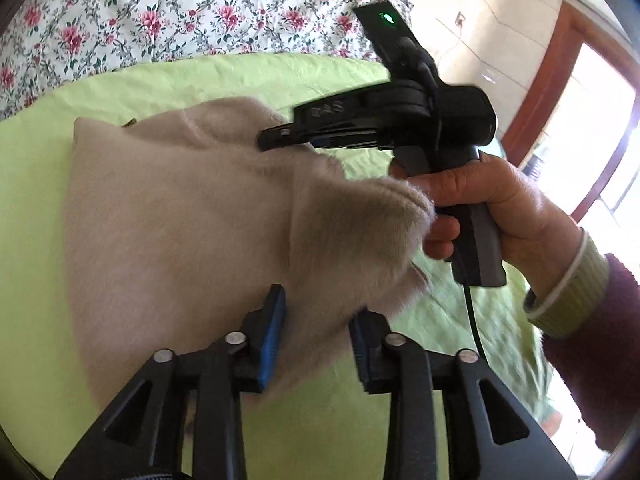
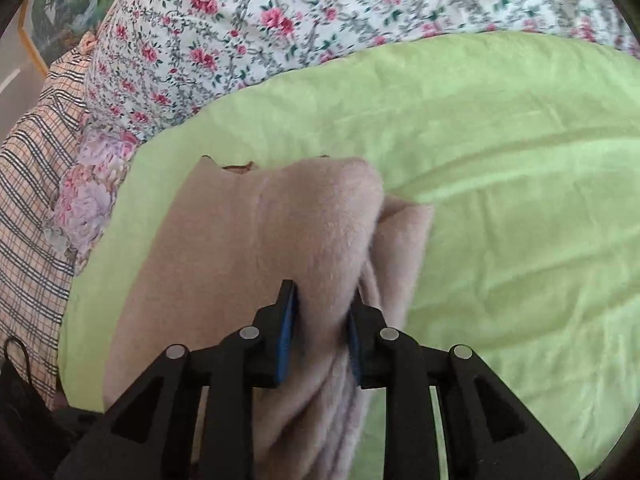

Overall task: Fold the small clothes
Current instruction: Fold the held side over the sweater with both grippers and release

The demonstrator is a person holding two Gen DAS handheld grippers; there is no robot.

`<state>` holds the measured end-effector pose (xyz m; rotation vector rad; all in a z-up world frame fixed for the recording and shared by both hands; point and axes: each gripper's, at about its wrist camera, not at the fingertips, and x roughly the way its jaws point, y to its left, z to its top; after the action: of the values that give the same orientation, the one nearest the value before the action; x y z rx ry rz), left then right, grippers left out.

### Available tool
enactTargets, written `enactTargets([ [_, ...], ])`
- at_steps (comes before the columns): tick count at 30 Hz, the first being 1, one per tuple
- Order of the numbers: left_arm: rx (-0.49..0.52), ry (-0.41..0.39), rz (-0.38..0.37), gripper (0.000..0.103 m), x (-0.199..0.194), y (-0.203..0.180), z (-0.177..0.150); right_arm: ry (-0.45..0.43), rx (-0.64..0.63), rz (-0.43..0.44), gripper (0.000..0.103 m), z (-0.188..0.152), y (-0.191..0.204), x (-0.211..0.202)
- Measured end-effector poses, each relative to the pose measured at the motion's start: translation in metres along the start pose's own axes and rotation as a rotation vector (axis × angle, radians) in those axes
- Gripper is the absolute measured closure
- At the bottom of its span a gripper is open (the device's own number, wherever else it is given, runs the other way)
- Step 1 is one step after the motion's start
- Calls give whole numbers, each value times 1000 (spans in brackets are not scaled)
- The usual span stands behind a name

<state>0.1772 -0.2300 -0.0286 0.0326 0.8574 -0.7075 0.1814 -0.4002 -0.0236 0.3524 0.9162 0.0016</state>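
Note:
A small beige fleece garment lies partly lifted over a light green sheet. My left gripper has its blue-padded jaws on either side of the garment's near edge, cloth between them. My right gripper shows in the left wrist view, held by a hand, its jaws closed on the garment's far fold. In the right wrist view my right gripper is shut on a bunched fold of the same garment, which hangs folded over itself above the green sheet.
A floral bedcover lies beyond the green sheet, and also shows in the left wrist view. A checked cloth and a purple floral pillow lie at the left. A wooden door frame stands at the right.

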Motion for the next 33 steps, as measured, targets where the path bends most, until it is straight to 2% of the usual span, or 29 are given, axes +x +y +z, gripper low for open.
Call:
enactTargets([
  [2,1,-6,-8,60,-16,5,-7,-8,-3,-63,67,-10,0,-12],
  [4,-21,-20,-9,44,-34,15,-13,-24,17,-82,60,-18,-4,-25],
  [6,-66,-31,-12,43,-49,30,-15,-42,60,-56,54,-23,-8,-38],
  [8,-121,-39,-7,38,-56,48,-12,-60,95,-5,36,-25,-9,-46],
  [10,-182,-46,-2,33,-61,66,-12,-70,127,57,29,-26,-8,-50],
  [13,-267,-42,9,31,-57,94,-5,-61,150,84,29,-25,-4,-45],
  [19,-409,-12,-45,26,-43,130,-2,-21,198,141,29,-27,-5,-23],
  [23,-506,26,-98,25,-16,158,8,17,218,163,29,-23,-11,-5],
  [27,-557,78,-159,19,17,174,17,71,236,173,29,-22,-17,14],
  [28,-565,89,-177,20,27,177,17,86,243,171,31,-23,-18,19],
  [29,-569,93,-199,22,33,179,16,90,244,168,40,-25,-18,21],
  [31,-558,89,-206,35,41,180,15,98,265,181,58,-26,-19,21],
  [32,-541,83,-200,38,40,178,16,95,274,191,66,-26,-18,20],
  [33,-521,71,-194,44,36,176,17,87,269,192,68,-26,-14,17],
])
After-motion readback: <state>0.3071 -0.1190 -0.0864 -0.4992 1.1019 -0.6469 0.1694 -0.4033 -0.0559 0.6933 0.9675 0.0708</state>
